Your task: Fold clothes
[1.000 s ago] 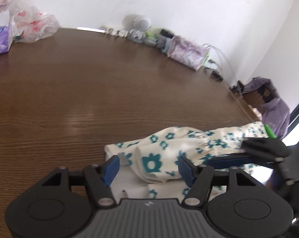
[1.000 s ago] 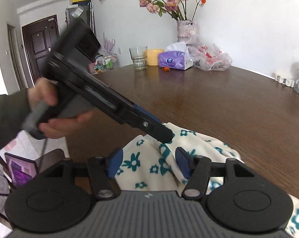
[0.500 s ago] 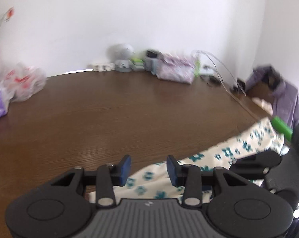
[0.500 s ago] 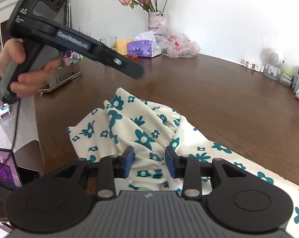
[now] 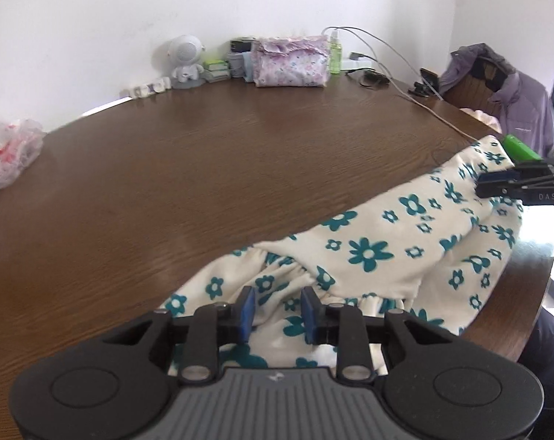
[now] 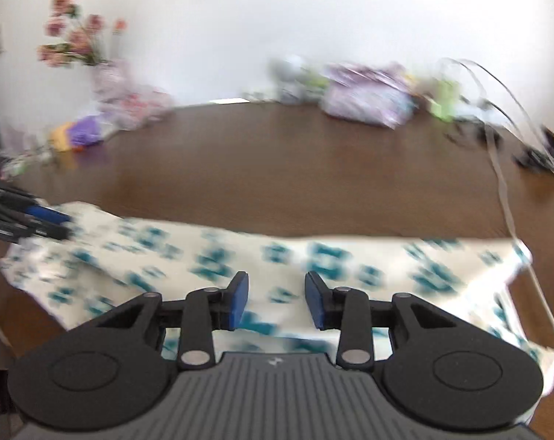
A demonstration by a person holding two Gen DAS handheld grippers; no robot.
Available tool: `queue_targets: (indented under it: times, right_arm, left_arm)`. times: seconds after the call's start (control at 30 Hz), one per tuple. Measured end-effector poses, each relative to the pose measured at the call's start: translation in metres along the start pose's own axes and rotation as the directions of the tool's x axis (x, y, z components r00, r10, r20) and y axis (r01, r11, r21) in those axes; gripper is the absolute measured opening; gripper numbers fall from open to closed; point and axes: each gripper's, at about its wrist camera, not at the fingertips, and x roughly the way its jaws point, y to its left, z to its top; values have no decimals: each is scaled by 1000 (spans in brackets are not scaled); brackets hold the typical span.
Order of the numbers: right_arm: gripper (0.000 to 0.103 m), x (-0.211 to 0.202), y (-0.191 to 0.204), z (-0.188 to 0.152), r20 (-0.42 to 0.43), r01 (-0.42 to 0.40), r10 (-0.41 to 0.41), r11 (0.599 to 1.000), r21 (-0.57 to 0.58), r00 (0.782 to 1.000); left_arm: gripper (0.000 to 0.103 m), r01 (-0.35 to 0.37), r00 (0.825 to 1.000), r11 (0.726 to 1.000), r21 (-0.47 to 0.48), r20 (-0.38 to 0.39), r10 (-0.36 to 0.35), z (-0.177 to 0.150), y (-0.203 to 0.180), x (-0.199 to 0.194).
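A cream garment with teal flowers (image 5: 379,253) lies along the near edge of the brown wooden table (image 5: 203,168), partly draped over the edge. My left gripper (image 5: 277,310) hovers over its gathered waistband with its jaws partly open and nothing between them. My right gripper (image 6: 275,302) is open above the garment (image 6: 240,256), which lies stretched left to right in the blurred right wrist view. The right gripper's tip (image 5: 497,183) shows at the garment's far right end; the left gripper's tip (image 6: 38,220) shows at its left end.
Along the far wall stand a white robot toy (image 5: 185,58), a floral pouch (image 5: 291,62), a green bottle (image 5: 334,55) and cables (image 5: 405,84). A plastic bag (image 5: 9,150) lies at left. A vase of flowers (image 6: 82,47) stands far left. A purple jacket (image 5: 515,110) hangs on a chair.
The garment went from a bunched heap to a strip stretched along the table edge. The two grippers moved apart to its opposite ends. The right gripper opened wider and swung right.
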Motion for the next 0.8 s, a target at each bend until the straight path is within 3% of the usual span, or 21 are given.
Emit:
queue_targets:
  times: [0.03,0.1,0.17,0.23,0.33,0.57,0.67,0.8]
  right_arm:
    - [23,-4,-10,-2,17,-9,9,999,38,1000]
    - [25,-16,-22,-2,58,-6,0,995,101,998]
    - [26,-27,-25,1,98,32,-39,997,74,994]
    - [26,-36,-29,4,129,69,-76,996,54,989]
    - [24,-20,-48,-1,59,109,-114,991,75,992]
    - [18,-22,-61,-3,59,98,-104,991,95,993]
    - [22,-30,-60,11,146,132,-139,990,55,980]
    - [23,-2,-90,9,54,212,-219,971,109,974]
  left_arm:
    - [24,-33,999,999,-5,26,33,6,-6,-6]
    - [24,4,991,1000,-17,137,-1,19,-23,-24]
    - [29,106,977,994,-5,188,-103,29,-46,-25]
    - [30,134,980,990,50,138,-140,30,-71,-5]
    - [22,150,987,985,83,52,-154,19,-89,28]
    - [23,180,980,983,43,75,-183,-4,-77,26]
    - [23,147,986,986,74,68,-152,-2,-84,29]
    - [23,139,987,987,77,67,-144,-3,-86,28]
